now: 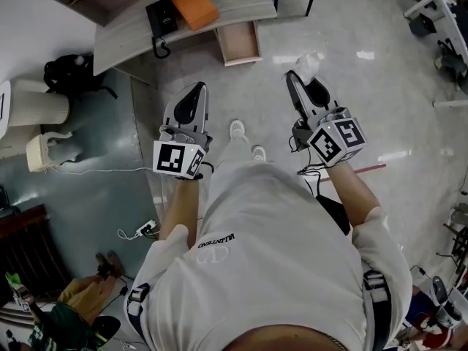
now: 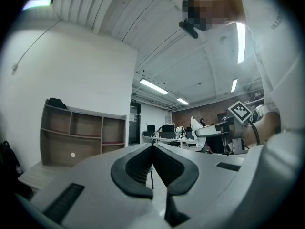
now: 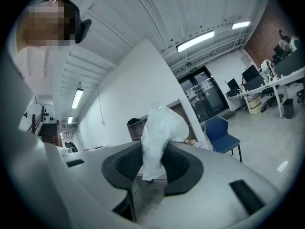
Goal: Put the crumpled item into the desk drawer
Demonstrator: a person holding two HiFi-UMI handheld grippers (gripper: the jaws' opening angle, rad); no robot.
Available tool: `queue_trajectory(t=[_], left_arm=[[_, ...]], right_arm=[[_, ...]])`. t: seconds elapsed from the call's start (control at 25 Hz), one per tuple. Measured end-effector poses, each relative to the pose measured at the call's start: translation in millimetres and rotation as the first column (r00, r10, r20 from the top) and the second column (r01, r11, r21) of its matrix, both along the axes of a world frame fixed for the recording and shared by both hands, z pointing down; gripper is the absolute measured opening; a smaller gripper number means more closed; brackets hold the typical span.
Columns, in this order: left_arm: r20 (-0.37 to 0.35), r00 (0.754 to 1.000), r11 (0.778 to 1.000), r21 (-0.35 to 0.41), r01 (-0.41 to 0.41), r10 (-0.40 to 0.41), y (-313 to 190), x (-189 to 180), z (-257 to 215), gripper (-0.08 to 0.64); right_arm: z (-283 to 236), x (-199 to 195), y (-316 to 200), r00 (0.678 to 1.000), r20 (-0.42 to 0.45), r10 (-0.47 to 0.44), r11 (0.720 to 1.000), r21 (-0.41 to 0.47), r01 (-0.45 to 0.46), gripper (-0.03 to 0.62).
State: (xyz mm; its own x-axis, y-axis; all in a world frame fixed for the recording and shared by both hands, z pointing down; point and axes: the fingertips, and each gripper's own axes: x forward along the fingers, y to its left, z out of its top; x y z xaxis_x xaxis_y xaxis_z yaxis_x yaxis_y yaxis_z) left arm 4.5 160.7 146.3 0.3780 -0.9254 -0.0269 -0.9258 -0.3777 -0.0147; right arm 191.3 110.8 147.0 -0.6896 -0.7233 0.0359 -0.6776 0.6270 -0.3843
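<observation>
The person is standing on the floor (image 1: 351,42) and is holding both grippers level in front of the body; the desk (image 1: 139,31) is standing ahead, at the top of the head view, and its drawer (image 1: 240,44) is standing open toward the person. The right gripper (image 1: 301,80) is gripping the crumpled item (image 3: 157,132), a thin white wad that looks like plastic; the pads are pressing on its lower part, and the rest is sticking up above the jaws. The item is hanging in the air, well apart from the drawer and to the right of it in the head view. The left gripper (image 1: 194,90) is carrying nothing; its jaws are standing together, with the tips touching. On the desk a black phone (image 1: 161,17) and an orange thing (image 1: 194,7) are lying just beside each other.
</observation>
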Motion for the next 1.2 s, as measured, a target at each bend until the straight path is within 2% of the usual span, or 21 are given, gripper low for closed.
queue_trajectory(t=[0.4, 0.68, 0.88, 1.2], left_arm=[[-0.022, 0.999, 0.999, -0.025, -0.042, 0.041, -63.0, -15.4, 23.3, 0.002], [-0.040, 0.997, 0.995, -0.072, -0.075, 0.073, -127.4, -45.3, 51.4, 0.002], [-0.072, 0.992, 0.982, -0.151, -0.111, 0.101, -173.3, -57.1, 95.5, 0.002], [-0.125, 0.977, 0.950, -0.240, -0.199, 0.173, -224.6, -61.9, 140.2, 0.002]], right_arm=[[25.3, -31.5, -55.4, 0.998, -0.057, -0.002, 1.000, -0.029, 0.001, 0.106], [56.6, -79.8, -110.3, 0.991, -0.125, -0.035, 0.997, -0.066, 0.027, 0.106], [88.4, -118.0, -146.9, 0.980, -0.181, -0.082, 0.992, -0.105, 0.064, 0.106], [122.0, -158.4, -196.3, 0.972, -0.220, -0.083, 0.985, -0.167, 0.047, 0.106]])
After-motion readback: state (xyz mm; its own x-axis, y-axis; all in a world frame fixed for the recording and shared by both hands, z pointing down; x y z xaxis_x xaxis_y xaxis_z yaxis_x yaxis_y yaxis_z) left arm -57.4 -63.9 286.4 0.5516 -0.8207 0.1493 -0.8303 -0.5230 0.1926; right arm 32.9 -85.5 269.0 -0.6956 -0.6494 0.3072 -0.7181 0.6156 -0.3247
